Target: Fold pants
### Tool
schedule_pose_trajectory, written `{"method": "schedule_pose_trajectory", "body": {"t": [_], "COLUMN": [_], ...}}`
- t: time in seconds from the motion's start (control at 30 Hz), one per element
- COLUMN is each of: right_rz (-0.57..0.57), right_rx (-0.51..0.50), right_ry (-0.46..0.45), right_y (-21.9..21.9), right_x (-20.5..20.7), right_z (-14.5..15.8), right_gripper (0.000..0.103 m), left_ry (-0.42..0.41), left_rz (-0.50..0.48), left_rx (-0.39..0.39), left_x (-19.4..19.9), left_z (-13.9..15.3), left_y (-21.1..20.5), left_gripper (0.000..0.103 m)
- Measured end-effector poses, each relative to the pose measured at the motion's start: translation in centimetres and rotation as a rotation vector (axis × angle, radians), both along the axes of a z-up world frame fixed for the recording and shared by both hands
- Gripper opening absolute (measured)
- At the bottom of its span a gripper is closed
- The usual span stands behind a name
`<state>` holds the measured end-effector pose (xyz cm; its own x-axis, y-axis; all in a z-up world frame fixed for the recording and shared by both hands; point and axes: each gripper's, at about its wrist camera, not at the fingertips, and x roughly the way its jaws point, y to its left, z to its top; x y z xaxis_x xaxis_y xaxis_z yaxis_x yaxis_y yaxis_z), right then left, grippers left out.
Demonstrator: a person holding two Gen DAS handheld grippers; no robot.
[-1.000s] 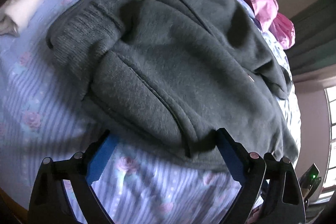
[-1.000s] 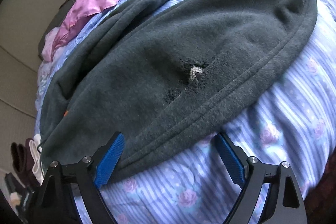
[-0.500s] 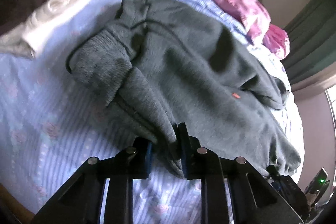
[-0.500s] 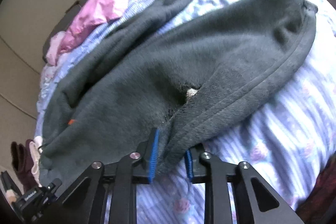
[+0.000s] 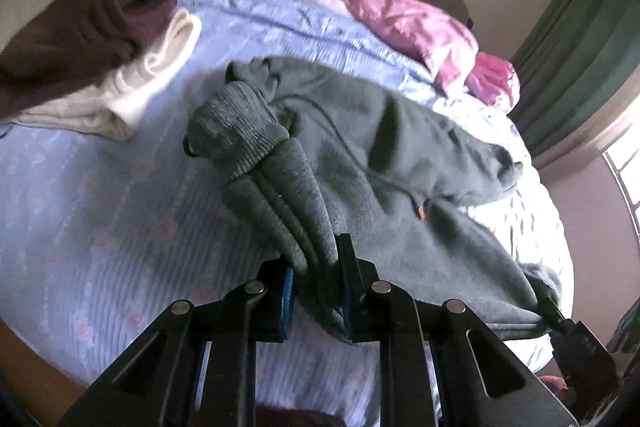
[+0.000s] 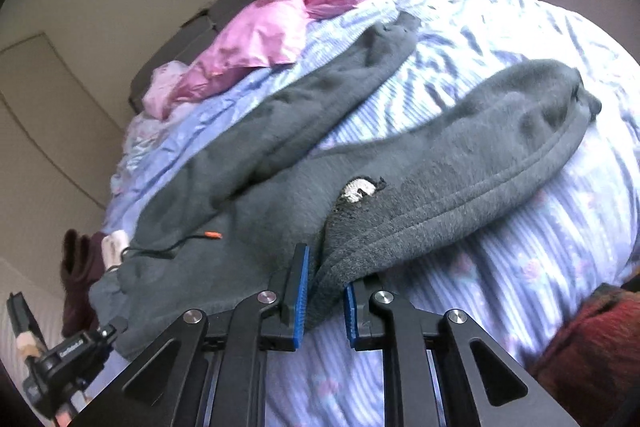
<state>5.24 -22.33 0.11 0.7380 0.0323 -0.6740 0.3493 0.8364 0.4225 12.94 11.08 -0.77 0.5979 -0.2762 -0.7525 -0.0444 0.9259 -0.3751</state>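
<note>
A: Surroundings first. What is lying around the work area?

B: A bed (image 5: 120, 219) with a lilac striped, flower-printed sheet is carrying everything. A pink garment (image 5: 404, 23) is lying crumpled toward the headboard. A dark maroon garment (image 5: 80, 31) is sitting on a cream folded garment (image 5: 156, 75), off to the left in the left wrist view. A red-brown cloth (image 6: 592, 351) is showing at the lower right edge of the right wrist view. None of these is touching the pants.

A: And the pants against the tongs?

B: The grey fleece pants (image 5: 380, 163) are lying spread across the bed, one leg trailing toward the pink garment, the other curving out to the right in the right wrist view. The left tongs (image 5: 316, 291) are clenching a bunched ridge of fabric just below the ribbed waistband (image 5: 236, 123). The right tongs (image 6: 324, 291) are clamping a thick fold along the leg's side seam, beside a small hole (image 6: 360, 189) where pale lining is showing. A drawstring with an orange tip (image 6: 214, 235) is resting on the fabric.

A: Any legible writing?

B: A small printed label is showing on the far gripper's camera mount in each view; it is too small to read.
</note>
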Motion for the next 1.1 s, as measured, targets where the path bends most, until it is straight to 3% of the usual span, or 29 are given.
{"method": "schedule_pose_trajectory", "body": {"t": [0.1, 0.23, 0.47, 0.7, 0.97, 1.1], "right_rz": [0.033, 0.053, 0.101, 0.129, 0.193, 0.234], "right_rx": [-0.015, 0.001, -0.048, -0.076, -0.109, -0.15], "right_ry": [-0.024, -0.019, 0.004, 0.049, 0.185, 0.209], "right_y": [0.0, -0.8, -1.6, -2.6, -3.0, -2.4], "right_x": [-1.3, 0.1, 6.4, 15.7, 27.7, 32.6], "right_z": [1.8, 3.5, 6.6, 9.4, 6.4, 4.2], "right_gripper": [0.016, 0.016, 0.016, 0.016, 0.016, 0.016], "left_ry": [-0.026, -0.02, -0.02, 0.024, 0.105, 0.124], "left_rz": [0.003, 0.023, 0.022, 0.053, 0.088, 0.084], "left_rx": [0.016, 0.037, 0.036, 0.036, 0.114, 0.165], "left_x": [-0.6, 1.9, 7.3, 14.2, 22.4, 25.1], "left_z": [1.4, 2.9, 5.8, 6.4, 3.8, 1.9], "left_y": [-0.4, -1.3, -2.6, -3.2, -4.1, -4.4], "left_gripper": [0.019, 0.02, 0.02, 0.02, 0.02, 0.021]}}
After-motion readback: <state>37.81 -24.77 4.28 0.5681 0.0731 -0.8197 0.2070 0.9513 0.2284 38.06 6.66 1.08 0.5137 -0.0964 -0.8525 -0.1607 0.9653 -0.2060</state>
